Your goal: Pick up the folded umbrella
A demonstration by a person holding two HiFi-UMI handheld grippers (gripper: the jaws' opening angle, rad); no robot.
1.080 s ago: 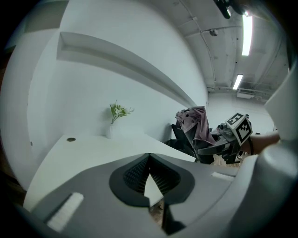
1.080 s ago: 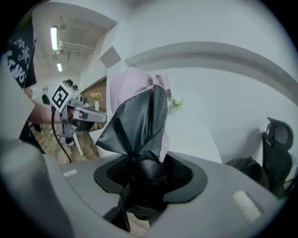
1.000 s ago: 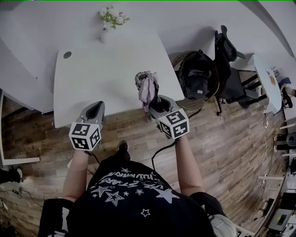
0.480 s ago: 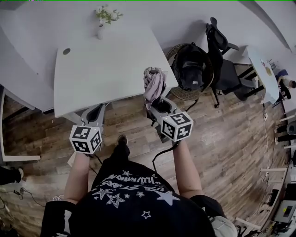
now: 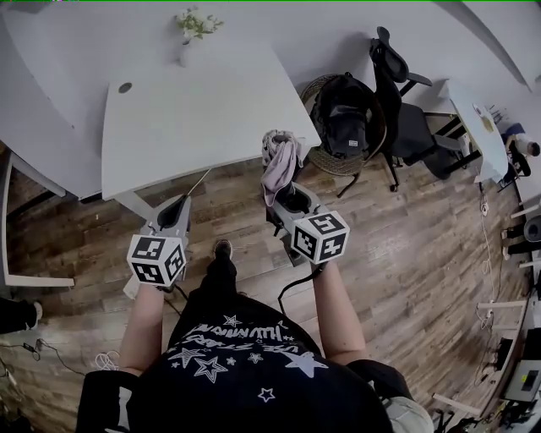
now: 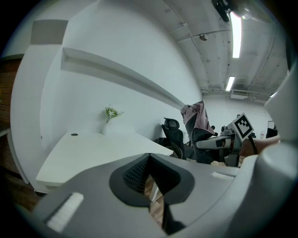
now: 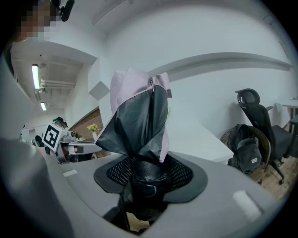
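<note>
The right gripper (image 5: pixel 286 194) has its jaws clamped on the black handle end of the folded umbrella with a pink outer cloth and dark grey lining (image 5: pixel 279 159). In the right gripper view the stub sits squarely between the ribbed black pads, and the loose canopy (image 7: pixel 139 116) stands up and flares above them. Gripping the rigid handle rather than the slack cloth is probably what keeps the bundle steady and upright. The umbrella is held in the air, clear of the white bench (image 5: pixel 194 110), just off its near right corner and over the brown wooden plank floor (image 5: pixel 406 254); so the pick-up looks done.

The left gripper (image 5: pixel 177 205) hangs to the left, near the bench's near edge, with nothing in it. Its own view shows the jaws drawn together with only floor visible past them (image 6: pixel 149 160); it seems to be idle because one hand is enough for so light a load.

As for containers, a small white vase (image 5: pixel 184 57) at the far edge of the bench holds a sprig of green leaves and pale flowers (image 5: pixel 199 23). A round woven basket (image 5: pixel 330 169), on the floor to the right of the bench, holds a black backpack (image 5: pixel 345 118) that fills most of it. A black office chair (image 5: pixel 406 123) stands just beside the basket, further right. The rest of the bench is bare apart from a small round cable hole (image 5: pixel 125 87) near its far left corner.
</note>
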